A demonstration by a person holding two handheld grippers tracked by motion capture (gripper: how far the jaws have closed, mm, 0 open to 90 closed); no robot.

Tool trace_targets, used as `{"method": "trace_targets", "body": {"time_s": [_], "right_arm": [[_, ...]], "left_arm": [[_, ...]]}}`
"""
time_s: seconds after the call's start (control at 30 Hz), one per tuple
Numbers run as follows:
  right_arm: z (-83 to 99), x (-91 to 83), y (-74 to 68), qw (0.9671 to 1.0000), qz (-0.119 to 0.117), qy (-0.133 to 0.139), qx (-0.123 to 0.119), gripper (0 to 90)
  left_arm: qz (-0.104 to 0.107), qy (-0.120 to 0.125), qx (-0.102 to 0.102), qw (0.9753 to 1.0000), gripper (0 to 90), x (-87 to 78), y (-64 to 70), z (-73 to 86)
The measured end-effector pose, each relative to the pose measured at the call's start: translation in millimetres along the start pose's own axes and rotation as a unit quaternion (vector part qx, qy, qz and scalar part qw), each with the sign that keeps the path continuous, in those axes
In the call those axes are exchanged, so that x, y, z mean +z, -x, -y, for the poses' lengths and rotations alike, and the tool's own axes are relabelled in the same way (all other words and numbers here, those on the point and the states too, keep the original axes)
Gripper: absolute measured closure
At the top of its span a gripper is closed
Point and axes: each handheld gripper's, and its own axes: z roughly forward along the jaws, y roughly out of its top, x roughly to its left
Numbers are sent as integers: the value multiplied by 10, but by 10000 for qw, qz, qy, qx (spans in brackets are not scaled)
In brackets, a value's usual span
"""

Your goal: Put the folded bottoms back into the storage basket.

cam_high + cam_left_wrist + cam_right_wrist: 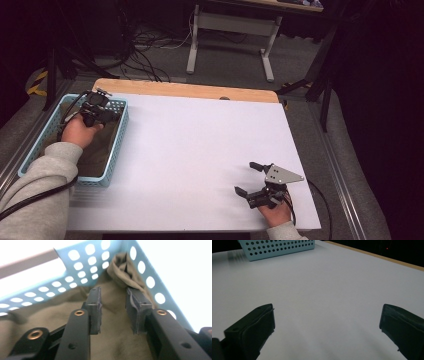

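A light blue perforated basket (118, 137) stands at the table's left edge with an olive cloth (94, 154) lying in it. My left gripper (98, 113) reaches down into the basket's far end. In the left gripper view the left gripper (113, 293) is open by a narrow gap, its jaws just above the cloth (112, 325), which is bunched up in the basket's corner (82, 262). Nothing sits between those jaws. My right gripper (247, 178) rests low over the white table (200, 145) at the near right, wide open and empty (327, 312).
The white tabletop stretches between the two grippers, with a wooden strip (185, 90) along its far edge. From the right gripper view the basket (279, 248) lies far off. Beyond the table are floor cables and a desk frame (230, 30).
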Motion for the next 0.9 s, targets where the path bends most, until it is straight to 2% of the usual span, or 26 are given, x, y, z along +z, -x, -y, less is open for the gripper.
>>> {"method": "trace_targets", "body": {"time_s": [0.03,0.07,0.1,0.13,0.17,0.27,0.47,0.57,0.63,0.67,0.7,0.8,0.83,0.87,0.9], "right_arm": [[-12,7,12,10000,21,6,-8,6],[-12,7,12,10000,21,6,-8,6],[-21,15,21,10000,19,6,-5,6],[-28,27,32,10000,29,-2,-5,6],[-34,46,45,10000,15,-10,0,6],[-39,77,57,10000,-25,-15,1,6],[-51,114,61,9999,-93,-8,-40,6],[-49,118,63,9999,-101,-9,-31,6],[-47,122,65,9999,-124,-17,-15,6],[-47,125,65,9999,-124,-20,-12,6],[-46,126,65,9999,-120,-26,-14,6],[-45,128,62,9999,-131,-26,-15,6],[-46,127,62,9999,-135,-22,-13,6],[-46,126,63,9999,-141,-24,-14,6],[-45,125,63,9999,-142,-24,-10,6]], "left_arm": [[27,105,-11,9999,617,-45,3,-1],[27,105,-11,9999,594,-45,3,-1],[41,245,-39,9997,594,-98,17,2],[47,318,-13,9995,568,-128,24,2],[28,501,59,9987,538,-203,67,9],[89,703,142,9974,514,-306,133,20],[173,929,290,9951,469,-446,264,55],[310,1019,270,9939,446,-498,304,71],[329,1066,263,9934,441,-519,325,80],[415,1123,254,9925,437,-547,366,96],[409,1152,320,9920,432,-556,373,99],[448,1203,348,9911,421,-581,418,112],[524,1275,364,9898,416,-611,460,124],[524,1275,364,9898,413,-611,460,124],[616,1381,362,9878,406,-651,512,144]]}}
